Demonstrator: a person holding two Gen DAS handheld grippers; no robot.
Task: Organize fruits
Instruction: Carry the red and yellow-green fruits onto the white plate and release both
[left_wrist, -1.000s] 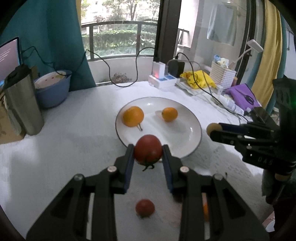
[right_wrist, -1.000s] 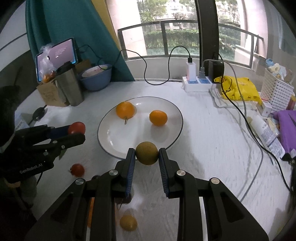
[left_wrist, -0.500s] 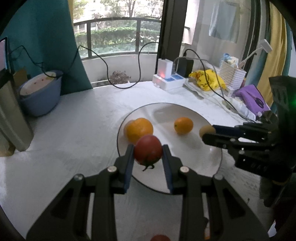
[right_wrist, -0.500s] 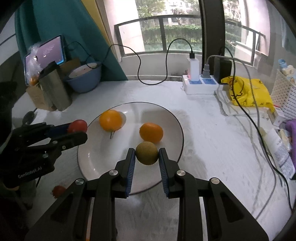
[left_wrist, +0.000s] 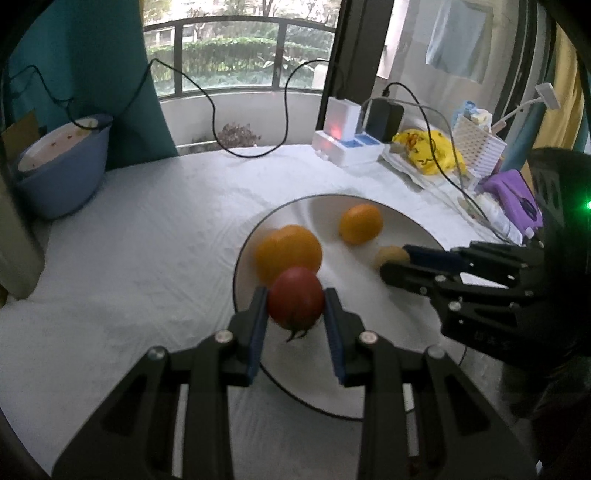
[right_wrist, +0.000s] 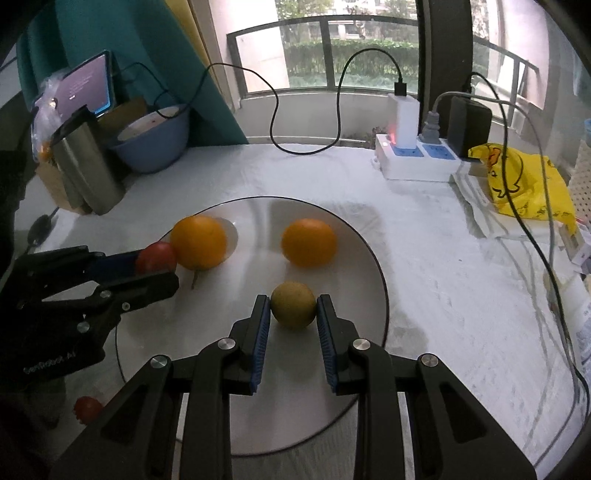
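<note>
Two close wrist views angled down, both over the white plate (left_wrist: 424, 229) (right_wrist: 373, 258)

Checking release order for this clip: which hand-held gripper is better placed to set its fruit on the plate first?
Right, probably: its yellow-green fruit hangs over bare plate; the left's tomato sits near the rim beside an orange.

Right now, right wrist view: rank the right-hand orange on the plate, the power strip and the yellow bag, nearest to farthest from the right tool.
1. Right-hand orange: on the plate, just beyond the right tool.
2. Power strip: far table edge, right of centre.
3. Yellow bag: far right; near the strip's range, so 2 and 3 are close.
</note>
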